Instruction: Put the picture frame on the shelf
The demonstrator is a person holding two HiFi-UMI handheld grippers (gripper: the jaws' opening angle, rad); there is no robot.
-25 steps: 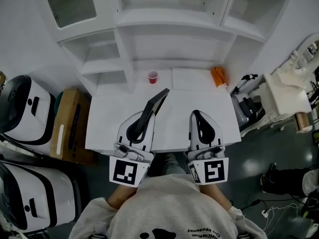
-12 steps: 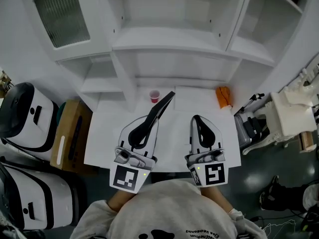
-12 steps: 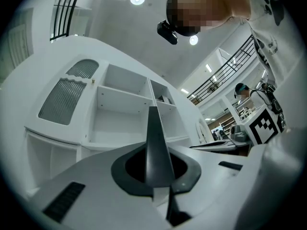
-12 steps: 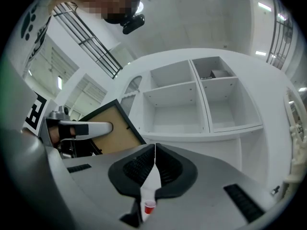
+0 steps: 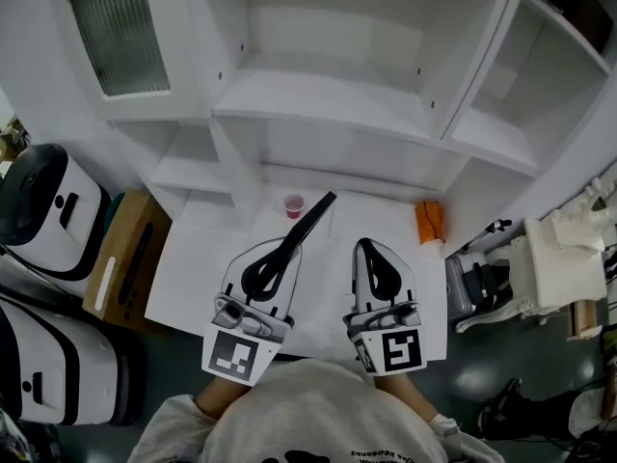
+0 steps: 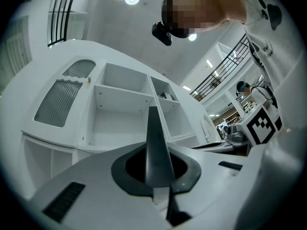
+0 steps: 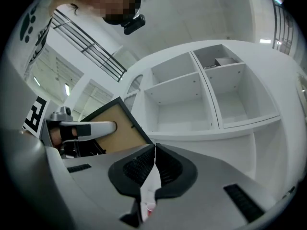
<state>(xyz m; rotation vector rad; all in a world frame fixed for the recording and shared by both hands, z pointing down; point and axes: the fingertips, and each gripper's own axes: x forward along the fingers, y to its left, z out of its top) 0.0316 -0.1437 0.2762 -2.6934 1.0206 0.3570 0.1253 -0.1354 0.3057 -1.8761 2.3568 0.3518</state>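
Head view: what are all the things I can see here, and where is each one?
shelf unit: one, white, behind the table
table: one, white, below the shelf unit
cup: one, red, table's back
orange thing: one, table's back right
box: one, brown, left of table
cases: two, white and black, far left
picture frame: one, black, in left claw
left claw: one, white, shut on picture frame
right claw: one, white, shut, empty

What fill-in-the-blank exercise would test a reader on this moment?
1. The left gripper is shut on the thin edge of the ____.
2. The right gripper has its jaws together and holds ____.
3. In the head view, the red cup stands to the ____ of the orange object.
Missing words: picture frame; nothing; left.
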